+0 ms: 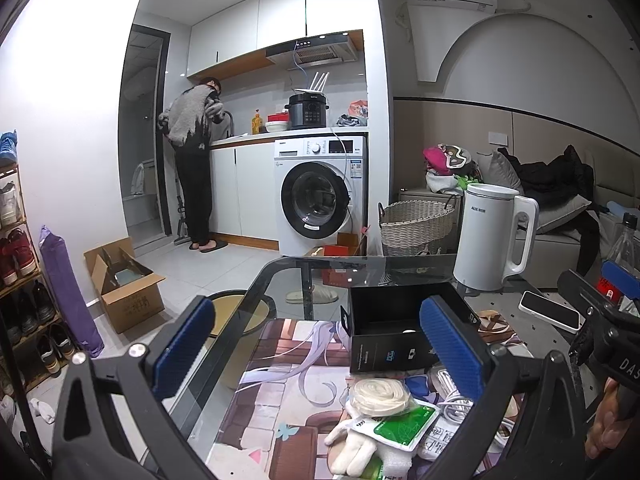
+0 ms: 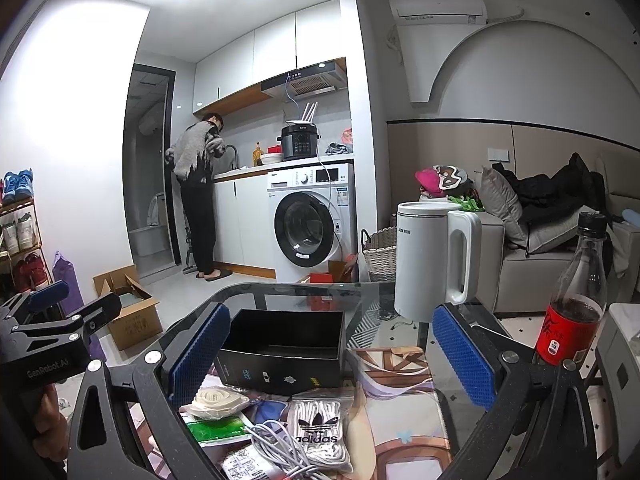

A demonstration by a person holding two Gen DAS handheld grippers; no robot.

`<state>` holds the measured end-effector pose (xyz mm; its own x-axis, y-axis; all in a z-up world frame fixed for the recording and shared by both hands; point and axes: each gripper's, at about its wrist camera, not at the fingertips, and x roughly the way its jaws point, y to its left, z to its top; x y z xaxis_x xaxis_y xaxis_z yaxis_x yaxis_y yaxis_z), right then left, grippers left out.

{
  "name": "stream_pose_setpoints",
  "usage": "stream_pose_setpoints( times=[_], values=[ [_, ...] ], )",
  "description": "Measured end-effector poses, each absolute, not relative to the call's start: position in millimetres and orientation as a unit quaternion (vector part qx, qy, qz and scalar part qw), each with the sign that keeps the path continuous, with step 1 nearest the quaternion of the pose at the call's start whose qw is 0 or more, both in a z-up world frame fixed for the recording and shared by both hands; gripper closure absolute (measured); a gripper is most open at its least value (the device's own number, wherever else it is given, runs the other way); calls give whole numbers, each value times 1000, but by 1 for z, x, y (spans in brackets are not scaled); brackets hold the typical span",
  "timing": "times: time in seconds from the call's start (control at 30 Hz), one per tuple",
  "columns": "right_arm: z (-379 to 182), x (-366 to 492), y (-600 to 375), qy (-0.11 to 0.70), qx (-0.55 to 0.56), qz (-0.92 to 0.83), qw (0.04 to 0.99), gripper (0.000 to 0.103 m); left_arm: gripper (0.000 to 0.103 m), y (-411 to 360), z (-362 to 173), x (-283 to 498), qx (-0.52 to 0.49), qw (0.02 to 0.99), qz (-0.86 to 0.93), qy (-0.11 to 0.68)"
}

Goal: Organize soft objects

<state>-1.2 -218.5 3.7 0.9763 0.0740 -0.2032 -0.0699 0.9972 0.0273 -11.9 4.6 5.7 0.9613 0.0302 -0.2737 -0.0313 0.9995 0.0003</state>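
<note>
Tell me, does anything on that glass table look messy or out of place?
Yes. A loose white cable lies tangled over the packet of adidas socks and a green packet, all heaped in front of the empty black box. Nothing looks spilled or broken; the cola bottle stands upright.

One black box (image 2: 284, 344), one kettle (image 2: 436, 256), one bottle (image 2: 576, 292).
</note>
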Motion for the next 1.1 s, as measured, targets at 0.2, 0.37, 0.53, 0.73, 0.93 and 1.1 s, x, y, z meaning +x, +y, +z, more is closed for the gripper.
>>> stream_pose_setpoints(
  times=[0.2,0.37,0.53,0.73,0.93,1.1],
  values=[
    [4,-1,-219,104,11,37,994,0,0,6,5,-10,-8,990,16,142],
    [4,-1,-220,104,9,36,994,0,0,6,5,-10,-9,990,15,142],
    [3,0,-220,102,8,36,994,0,0,5,5,-10,-8,990,15,141],
    [3,-1,-220,102,8,36,994,0,0,5,3,-9,-10,989,15,144],
    [3,0,-220,101,7,37,994,0,0,5,2,-8,-12,989,15,147],
    [3,0,-220,101,7,37,994,0,0,5,1,2,-7,986,12,165]
  ],
)
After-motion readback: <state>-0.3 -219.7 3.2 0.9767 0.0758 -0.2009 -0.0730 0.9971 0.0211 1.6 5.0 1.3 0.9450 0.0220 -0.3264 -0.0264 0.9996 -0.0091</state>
